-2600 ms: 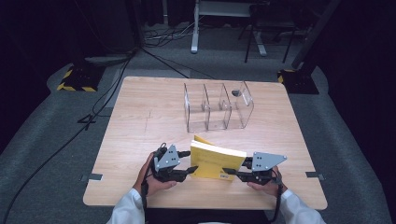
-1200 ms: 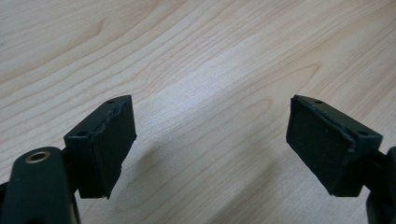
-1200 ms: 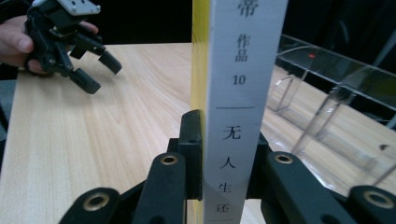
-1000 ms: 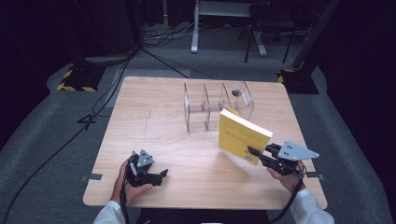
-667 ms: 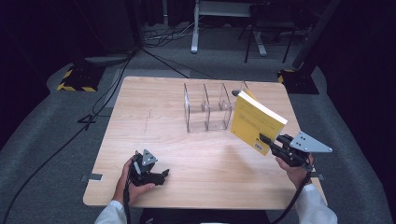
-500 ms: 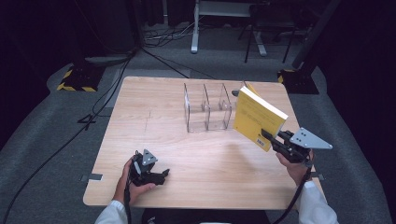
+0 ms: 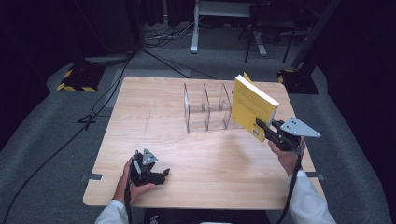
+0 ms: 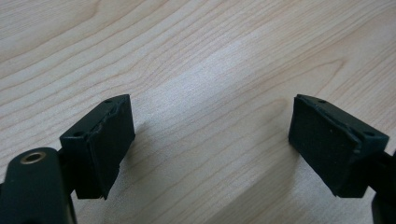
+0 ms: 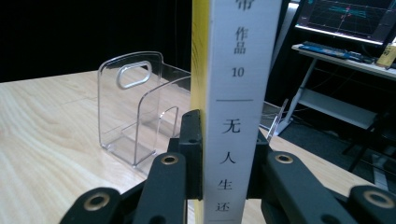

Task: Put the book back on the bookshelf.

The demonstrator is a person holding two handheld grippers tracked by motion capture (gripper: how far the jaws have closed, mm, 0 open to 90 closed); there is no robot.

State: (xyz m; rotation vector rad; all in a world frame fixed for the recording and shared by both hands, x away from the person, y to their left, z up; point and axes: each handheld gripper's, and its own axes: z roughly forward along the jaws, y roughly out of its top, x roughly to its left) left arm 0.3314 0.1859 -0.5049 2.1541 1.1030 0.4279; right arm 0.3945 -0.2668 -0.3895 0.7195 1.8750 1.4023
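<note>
Right hand-held gripper (image 7: pixel 262 128) clamped on yellow book (image 7: pixel 251 107), held upright above table (image 7: pixel 140 107) at right end of clear rack (image 7: pixel 205 107). Left hand-held gripper (image 7: pixel 159 176) released, resting near-left. Likely slotting: align spine with compartment, lower straight, avoid knocking dividers.

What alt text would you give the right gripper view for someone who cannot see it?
Black tongs clamp the white spine of an upright yellow-covered book printed with Chinese characters. Behind it, a clear plastic divided file holder stands on the light wooden table.
</note>
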